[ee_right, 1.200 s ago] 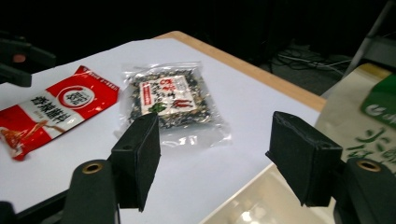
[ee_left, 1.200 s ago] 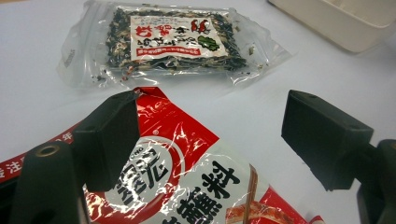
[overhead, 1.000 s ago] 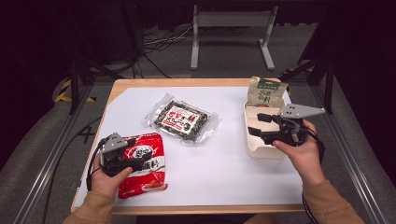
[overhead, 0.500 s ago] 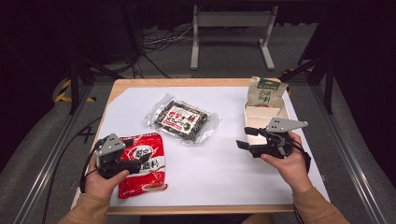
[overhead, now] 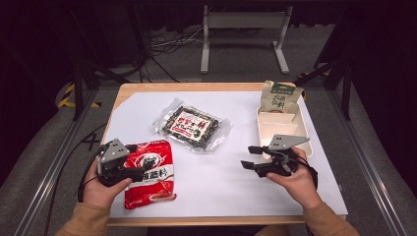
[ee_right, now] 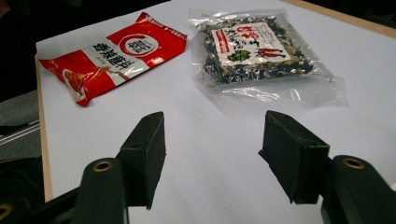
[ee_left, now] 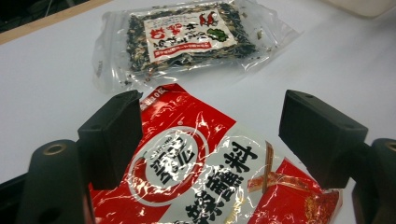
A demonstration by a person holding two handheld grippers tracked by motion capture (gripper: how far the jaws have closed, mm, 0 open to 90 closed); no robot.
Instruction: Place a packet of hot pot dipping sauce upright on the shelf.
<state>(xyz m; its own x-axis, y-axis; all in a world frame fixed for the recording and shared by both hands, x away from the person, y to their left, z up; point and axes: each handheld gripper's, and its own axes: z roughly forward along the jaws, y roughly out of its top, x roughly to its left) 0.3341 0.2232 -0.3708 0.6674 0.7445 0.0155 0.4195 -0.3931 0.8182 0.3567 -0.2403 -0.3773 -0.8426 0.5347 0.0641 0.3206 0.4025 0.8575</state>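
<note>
Left gripper hovers over the red packet at the near left of the table, jaws spread wide and straddling the packet's upper part, as the left gripper view confirms. Whether a jaw touches the film cannot be told. Nothing is held.

Right gripper hangs above bare white sheet just in front of the tray, jaws also wide and empty, aimed toward the clear packet at table centre. In the right gripper view both packets lie ahead, well apart from its jaws.

Handling, red packet:
- Likely light, flat and soft. The glossy, crinkled film will probably be slippery and will buckle under load.
- It lies flat on the sheet, so the jaws cannot close across its face. Take hold at an edge or corner, where the sealed seam is stiffest.
- The far short edge, nearest the clear packet, lies between the left jaws and is the readiest grip point. Lower one jaw to the sheet and slide it under the seam.
- Expect the packet to droop from the grip once lifted.

Handling, clear packet: similar film, with loose dry contents that may shift. Its wide transparent margin offers a flat grip zone.

A green pouch stands upright at the tray's far end.
</note>
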